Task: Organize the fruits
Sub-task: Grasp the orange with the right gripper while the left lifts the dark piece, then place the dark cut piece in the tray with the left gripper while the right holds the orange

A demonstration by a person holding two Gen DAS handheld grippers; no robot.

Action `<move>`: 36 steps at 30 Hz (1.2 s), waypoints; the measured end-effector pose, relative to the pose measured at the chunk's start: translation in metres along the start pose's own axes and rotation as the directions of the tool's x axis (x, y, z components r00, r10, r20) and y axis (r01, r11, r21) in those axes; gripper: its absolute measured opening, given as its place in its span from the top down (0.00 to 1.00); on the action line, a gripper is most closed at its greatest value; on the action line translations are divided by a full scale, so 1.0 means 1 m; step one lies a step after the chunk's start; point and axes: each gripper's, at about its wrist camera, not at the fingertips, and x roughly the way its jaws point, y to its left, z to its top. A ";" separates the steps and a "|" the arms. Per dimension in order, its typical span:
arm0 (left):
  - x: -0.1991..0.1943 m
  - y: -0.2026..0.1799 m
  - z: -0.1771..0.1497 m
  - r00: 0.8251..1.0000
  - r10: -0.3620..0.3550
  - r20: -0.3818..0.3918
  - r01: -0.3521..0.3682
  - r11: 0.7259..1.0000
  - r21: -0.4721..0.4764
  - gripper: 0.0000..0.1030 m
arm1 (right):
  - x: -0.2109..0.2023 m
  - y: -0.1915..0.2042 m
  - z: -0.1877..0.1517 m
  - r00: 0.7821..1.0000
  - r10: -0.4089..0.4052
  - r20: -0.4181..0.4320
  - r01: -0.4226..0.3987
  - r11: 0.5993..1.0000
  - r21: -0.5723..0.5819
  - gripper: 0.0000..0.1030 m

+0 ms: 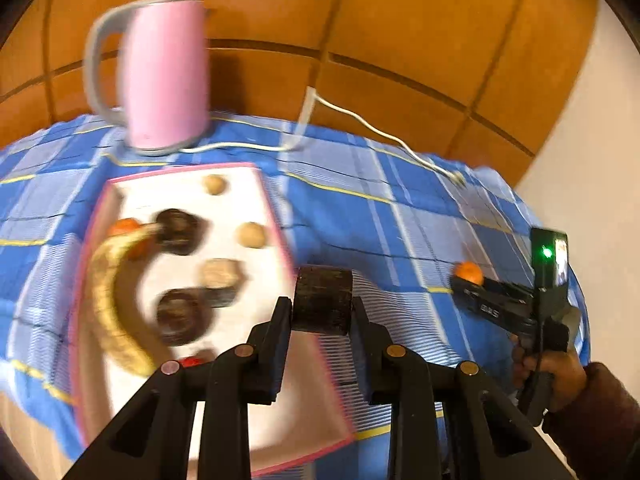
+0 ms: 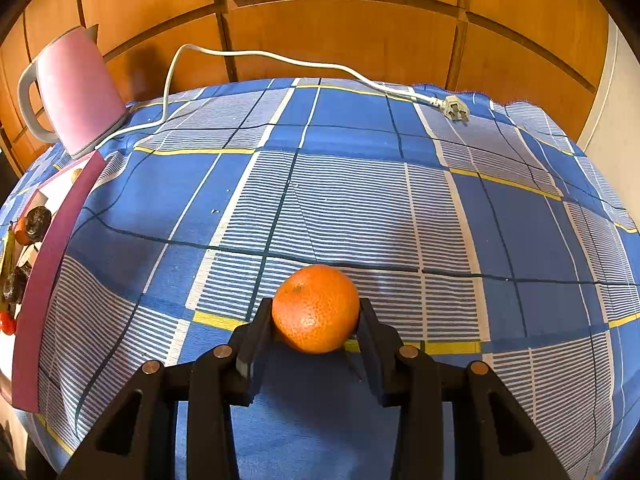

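Observation:
My left gripper (image 1: 322, 310) is shut on a dark brown round fruit (image 1: 324, 290), held above the right edge of a white tray with a pink rim (image 1: 276, 216). The blurred tray holds a banana (image 1: 108, 304), two more dark fruits (image 1: 178, 232), three tan round fruits (image 1: 250, 234), an orange fruit (image 1: 126, 226) and something red (image 1: 191, 361). To the right, my right gripper (image 2: 316, 314) is shut on a tangerine (image 2: 316, 300) that rests on the blue checked tablecloth (image 2: 360, 184). The left wrist view shows that tangerine (image 1: 469, 272) at the right gripper's tips, held by a person's hand (image 1: 560, 372).
A pink kettle (image 1: 164, 72) stands behind the tray at the table's far edge. Its white cord (image 2: 280, 58) runs along the back to a plug (image 2: 456, 108) lying on the cloth. Wooden panelling (image 2: 360, 32) rises behind the table. The tray's pink wall (image 2: 52, 264) is at the left.

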 end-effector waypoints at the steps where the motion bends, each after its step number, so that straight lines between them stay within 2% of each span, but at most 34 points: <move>1: -0.004 0.006 -0.001 1.000 0.016 0.005 -0.016 1.000 -0.013 0.73 | 0.000 0.000 0.000 1.000 -0.002 0.000 0.002 1.000 -0.002 0.61; 6: -0.020 0.034 -0.009 0.997 0.079 0.018 -0.077 0.994 -0.075 0.73 | 0.000 0.000 -0.001 1.000 -0.002 0.005 0.002 1.000 -0.003 0.61; 12: -0.031 0.043 -0.019 0.994 0.102 0.027 -0.099 0.991 -0.094 0.72 | 0.000 0.000 -0.003 1.000 -0.001 0.017 0.001 1.000 -0.003 0.60; 32: -0.035 0.039 -0.032 0.996 0.093 -0.008 -0.093 0.992 -0.083 0.72 | 0.000 -0.001 -0.010 0.997 0.004 0.075 -0.003 1.000 -0.004 0.60; 36: -0.038 0.044 -0.035 0.998 0.064 -0.016 -0.065 0.995 -0.079 0.72 | 0.000 -0.001 -0.010 0.997 0.006 0.081 -0.006 1.000 -0.002 0.60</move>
